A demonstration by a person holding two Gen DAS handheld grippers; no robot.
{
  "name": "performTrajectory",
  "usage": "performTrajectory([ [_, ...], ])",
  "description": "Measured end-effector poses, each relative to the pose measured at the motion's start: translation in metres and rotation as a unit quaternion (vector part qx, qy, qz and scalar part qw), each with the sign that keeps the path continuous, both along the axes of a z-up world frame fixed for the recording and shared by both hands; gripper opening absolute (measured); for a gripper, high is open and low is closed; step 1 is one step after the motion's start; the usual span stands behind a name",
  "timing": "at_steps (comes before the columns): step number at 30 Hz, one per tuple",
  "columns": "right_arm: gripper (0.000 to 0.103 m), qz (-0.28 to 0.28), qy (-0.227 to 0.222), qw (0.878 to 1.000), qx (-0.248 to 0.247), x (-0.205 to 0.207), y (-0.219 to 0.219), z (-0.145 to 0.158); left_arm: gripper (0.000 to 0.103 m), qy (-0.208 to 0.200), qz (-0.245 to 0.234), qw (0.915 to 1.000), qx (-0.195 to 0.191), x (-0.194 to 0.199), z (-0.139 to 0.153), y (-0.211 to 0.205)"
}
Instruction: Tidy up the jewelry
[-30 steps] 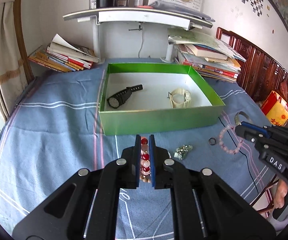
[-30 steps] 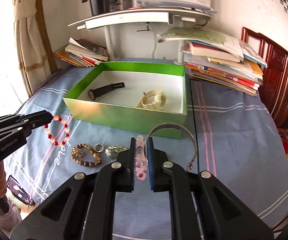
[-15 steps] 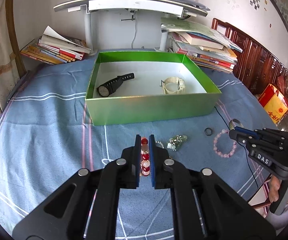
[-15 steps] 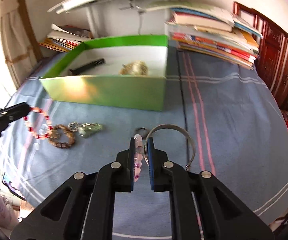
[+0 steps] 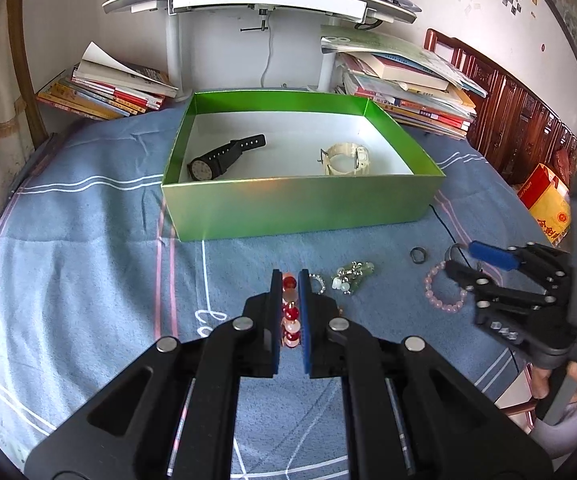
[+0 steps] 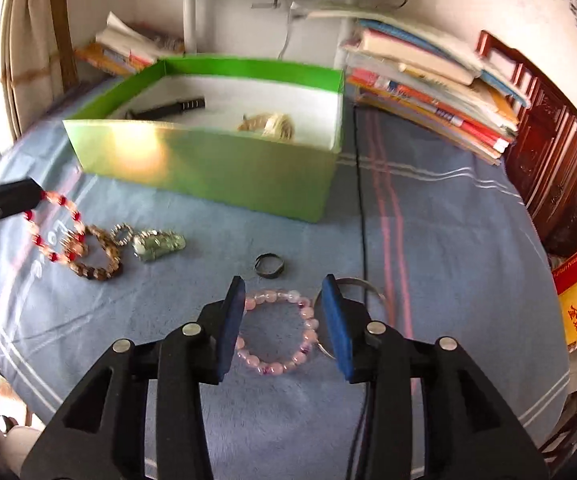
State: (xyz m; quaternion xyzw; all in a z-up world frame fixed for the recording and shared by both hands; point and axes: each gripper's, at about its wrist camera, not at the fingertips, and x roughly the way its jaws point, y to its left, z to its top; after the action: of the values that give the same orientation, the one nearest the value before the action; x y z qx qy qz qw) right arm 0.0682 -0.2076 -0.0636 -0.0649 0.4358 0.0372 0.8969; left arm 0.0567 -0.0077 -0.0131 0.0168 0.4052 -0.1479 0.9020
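Note:
In the left wrist view my left gripper [image 5: 289, 280] is shut on a red-and-white bead bracelet [image 5: 291, 314], held just above the blue cloth. My right gripper [image 6: 284, 292] is low over the cloth with its jaws opening. A pink bead bracelet [image 6: 271, 296] lies flat between its blue pads, touching neither. A silver bangle [image 6: 362, 282] is partly hidden behind the right finger. The green box [image 5: 300, 208] holds a black watch [image 5: 224, 156] and a cream watch [image 5: 344, 158].
On the cloth lie a dark ring [image 6: 269, 266], a green-and-silver trinket [image 6: 158, 244], a small silver ring [image 6: 122, 232] and a brown bead bracelet [image 6: 96, 258]. Book stacks [image 5: 404, 88] flank the box at the back. A black cable [image 6: 362, 208] runs past the box.
My right gripper sank toward the cloth and its jaws parted, letting go of the pink bracelet, which now lies flat. The left gripper kept its grip on the red-and-white bracelet.

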Motion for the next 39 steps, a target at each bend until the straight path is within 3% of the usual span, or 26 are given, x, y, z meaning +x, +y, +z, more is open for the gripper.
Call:
performTrajectory([
  [3,0.036,-0.013,0.021,1.000,0.001,0.006,-0.005,-0.011,0.008,0.003,0.004,1.0000,-0.001,0.001,-0.003,0.003],
  [5,0.026,-0.011,0.029,1.000,-0.001,0.005,-0.006,-0.017,0.008,0.007,0.006,1.0000,0.000,0.002,-0.005,0.005],
  [7,0.007,-0.014,0.022,1.000,-0.015,0.003,-0.005,-0.017,0.008,0.010,0.008,0.9999,-0.001,0.002,-0.008,0.005],
  [10,0.001,-0.003,0.026,1.000,0.016,0.000,-0.006,-0.013,0.008,0.012,0.008,0.9999,-0.004,0.002,-0.010,0.006],
  [15,0.001,-0.004,0.000,0.999,0.032,-0.004,-0.008,0.005,0.008,0.011,0.011,0.9999,-0.005,0.001,-0.009,0.007],
  [18,0.002,0.007,0.011,0.999,0.035,-0.008,-0.003,0.007,0.008,0.010,0.011,0.9999,-0.005,0.001,-0.008,0.008],
  [22,0.020,0.045,0.034,0.998,0.029,-0.013,0.019,-0.007,0.008,0.013,0.009,0.9999,-0.006,0.001,-0.011,0.007],
  [25,0.027,0.055,0.046,0.997,0.029,-0.013,0.031,-0.017,0.008,0.017,0.011,0.9998,-0.006,0.001,-0.013,0.007],
  [29,0.026,0.056,0.048,0.997,0.024,-0.012,0.039,-0.024,0.008,0.014,0.013,0.9998,-0.004,-0.003,-0.011,0.008],
  [30,0.022,0.057,0.046,0.997,0.021,-0.013,0.041,-0.023,0.008,0.012,0.012,0.9998,-0.002,-0.004,-0.010,0.007],
  [31,0.010,0.064,0.046,0.997,0.023,-0.014,0.043,-0.023,0.008,0.011,0.012,0.9999,-0.001,-0.006,-0.009,0.006],
  [32,0.008,0.067,0.047,0.996,0.027,-0.015,0.044,-0.023,0.008,0.009,0.011,0.9999,-0.001,-0.008,-0.009,0.006],
  [39,0.008,0.064,0.031,0.996,0.049,-0.017,0.036,-0.010,0.008,0.004,0.006,1.0000,-0.007,-0.012,-0.008,-0.003],
])
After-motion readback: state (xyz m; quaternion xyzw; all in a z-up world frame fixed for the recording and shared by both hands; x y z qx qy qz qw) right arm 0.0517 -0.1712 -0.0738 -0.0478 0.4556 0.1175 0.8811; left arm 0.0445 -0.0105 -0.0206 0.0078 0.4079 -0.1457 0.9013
